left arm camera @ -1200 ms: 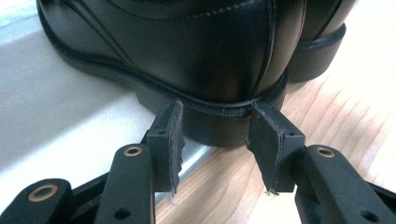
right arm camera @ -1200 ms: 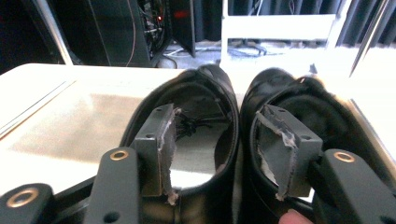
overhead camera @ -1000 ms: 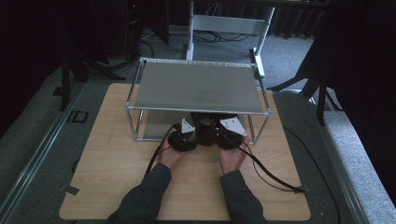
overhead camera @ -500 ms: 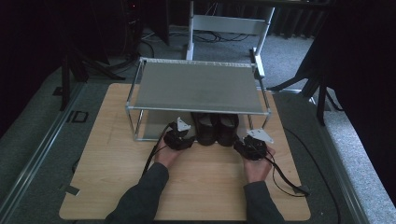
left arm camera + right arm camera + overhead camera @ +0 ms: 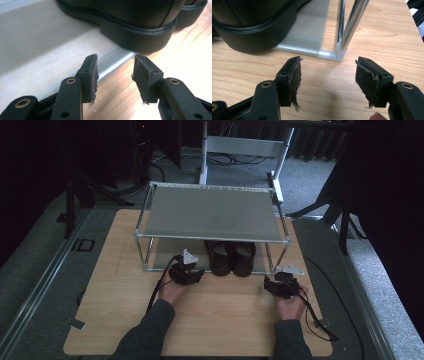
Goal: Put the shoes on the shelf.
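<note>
A pair of glossy black leather shoes (image 5: 232, 257) sits on the pale grey lower shelf of a silver metal rack (image 5: 212, 212). The tabletop (image 5: 120, 290) is light wood with fine brown grain. Ahead of the left gripper's (image 5: 115, 75) matt black fingers (image 5: 90, 75) runs the shelf's silvery ribbed edge. The right gripper's (image 5: 328, 80) fingers (image 5: 367, 80) are black with frayed grey padding.

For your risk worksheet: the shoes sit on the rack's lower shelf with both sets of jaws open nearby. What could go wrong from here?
1. The shoes' heels overhang the lower shelf's front edge; a nudge might tip them onto the table.
2. The right gripper is close to the rack's corner post; moving forward could knock the rack.
3. The left gripper sits low by the shelf edge; pushing in could catch on it rather than a shoe.
</note>
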